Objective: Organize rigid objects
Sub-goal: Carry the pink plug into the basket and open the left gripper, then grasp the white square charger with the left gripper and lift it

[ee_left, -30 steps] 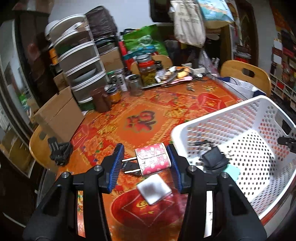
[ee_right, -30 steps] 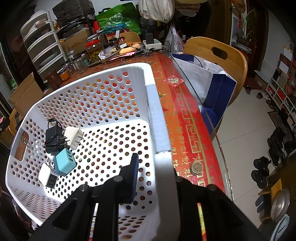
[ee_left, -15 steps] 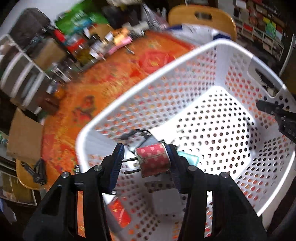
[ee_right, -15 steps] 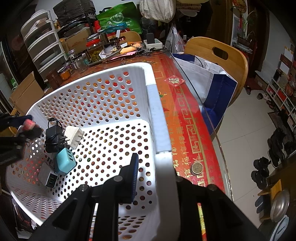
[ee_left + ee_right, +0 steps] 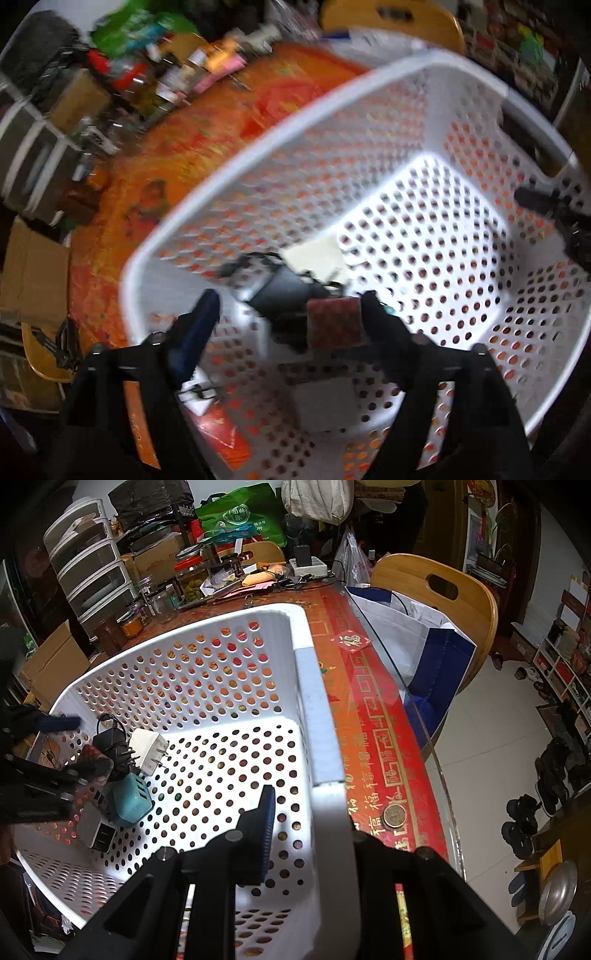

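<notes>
My left gripper (image 5: 290, 301) hangs over the near-left corner of the white perforated basket (image 5: 369, 96), and its jaws are opening. The pink dotted charger (image 5: 334, 323) lies against the right finger only, with a wide gap to the left pad. Under it lie a black charger (image 5: 284, 291), a white charger (image 5: 317, 256) and a white adapter (image 5: 325, 402). In the right wrist view, the left gripper (image 5: 62, 747) reaches in from the left, with the pink charger (image 5: 98, 762) above a teal charger (image 5: 131, 803). My right gripper (image 5: 321, 834) is shut on the basket's rim (image 5: 314, 701).
The basket stands on a red and orange tablecloth (image 5: 369, 709) near the glass table edge, with a coin (image 5: 394, 816) beside it. Jars and clutter (image 5: 192, 579) fill the far end. A wooden chair (image 5: 443, 587) holding a blue and white bag (image 5: 424, 638) stands to the right.
My left gripper carried the pink charger from over the tablecloth into the basket, then spread its jaws; the charger now touches only one finger. My right gripper has not moved.
</notes>
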### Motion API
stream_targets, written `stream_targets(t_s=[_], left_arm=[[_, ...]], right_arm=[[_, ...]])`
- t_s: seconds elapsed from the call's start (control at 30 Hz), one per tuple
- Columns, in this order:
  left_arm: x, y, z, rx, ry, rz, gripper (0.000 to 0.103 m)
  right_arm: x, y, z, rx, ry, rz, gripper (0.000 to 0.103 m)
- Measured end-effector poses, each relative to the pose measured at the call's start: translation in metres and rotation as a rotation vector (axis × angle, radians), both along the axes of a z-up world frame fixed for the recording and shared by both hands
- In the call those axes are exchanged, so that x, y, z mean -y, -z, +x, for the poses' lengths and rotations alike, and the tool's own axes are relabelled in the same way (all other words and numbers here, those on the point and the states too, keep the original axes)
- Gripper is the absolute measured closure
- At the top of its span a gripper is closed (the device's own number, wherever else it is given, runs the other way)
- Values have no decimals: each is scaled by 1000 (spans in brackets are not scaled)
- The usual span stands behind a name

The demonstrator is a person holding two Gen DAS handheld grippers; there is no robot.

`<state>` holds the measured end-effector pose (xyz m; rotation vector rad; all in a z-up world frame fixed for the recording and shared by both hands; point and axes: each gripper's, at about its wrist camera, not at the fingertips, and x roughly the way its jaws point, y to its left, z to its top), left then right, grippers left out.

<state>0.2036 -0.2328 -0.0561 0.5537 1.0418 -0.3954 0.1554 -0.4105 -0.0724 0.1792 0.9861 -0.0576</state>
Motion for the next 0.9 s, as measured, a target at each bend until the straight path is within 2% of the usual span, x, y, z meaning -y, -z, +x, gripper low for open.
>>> stream_targets(t_s=[0.07, 0.13, 0.17, 0.23, 0.3, 0.4, 0.5, 0.57, 0.83, 0.9], left_arm=[[-36, -23, -8, 91, -51, -57, 18], [-80, -38, -15, 160, -131, -128, 0], [-106, -43, -18, 181, -180, -179, 0], [-148, -38, -18, 159, -257, -228, 0], [-186, -24, -19, 142, -341, -239, 0], [-221, 4, -21, 113, -408, -246, 0], [-233, 37, -17, 23, -408, -327, 0], [-231, 53, -15, -9, -403, -349, 0], [-208, 83, 8, -2, -416, -346, 0], [-208, 88, 13, -23, -417, -359, 0]], right_arm=[[0, 0, 0, 0, 0, 1, 82], [0, -1, 1, 1, 2, 2, 82], [0, -1, 1, 0, 3, 3, 82], [0, -1, 2, -1, 3, 2, 82], [0, -1, 1, 0, 1, 2, 82], [1, -1, 1, 3, 2, 4, 82], [1, 0, 2, 1, 3, 4, 82], [1, 0, 1, 1, 3, 4, 82], [2, 0, 1, -2, 5, 7, 82], [2, 0, 1, -2, 4, 6, 82]])
